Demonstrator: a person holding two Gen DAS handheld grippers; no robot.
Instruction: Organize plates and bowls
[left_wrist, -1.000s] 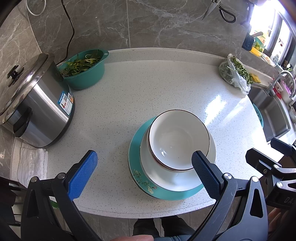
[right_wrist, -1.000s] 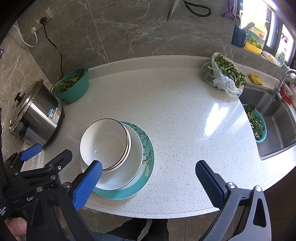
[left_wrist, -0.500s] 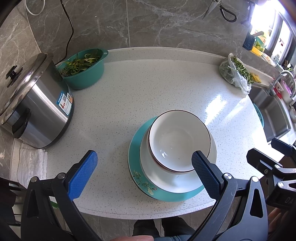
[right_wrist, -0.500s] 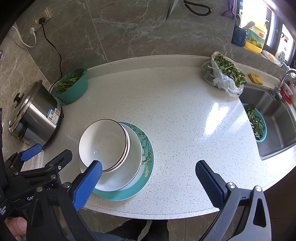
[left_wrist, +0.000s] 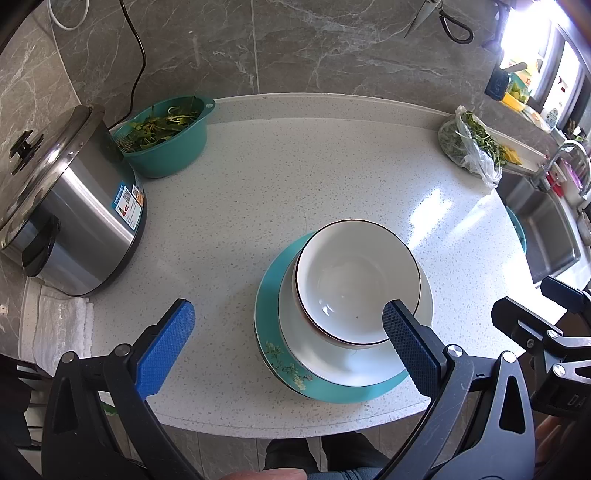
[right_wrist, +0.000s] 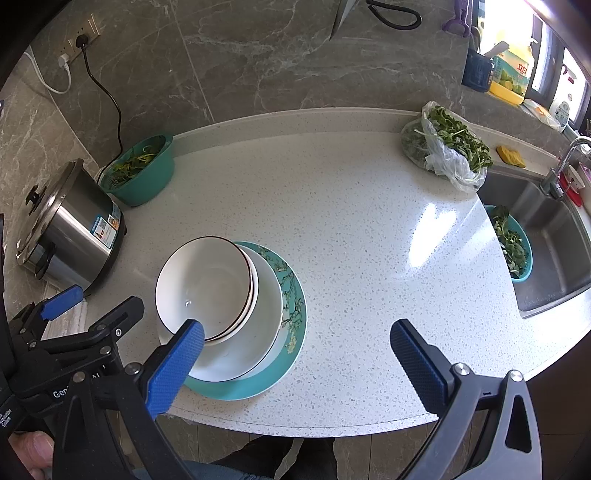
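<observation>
Left wrist view: left gripper (left_wrist: 286, 334) spread wide, holding nothing. Stacked bowls (left_wrist: 356, 280) on teal plate (left_wrist: 269, 354), lower middle, by its right finger.

Right wrist view: right gripper (right_wrist: 295, 350) also wide, empty. Stack lower left. Both look equally near.

In the right wrist view the stacked bowls (right_wrist: 207, 286) and teal plate (right_wrist: 295, 325) have drifted slightly toward nine o'clock, nearer the left finger.
</observation>
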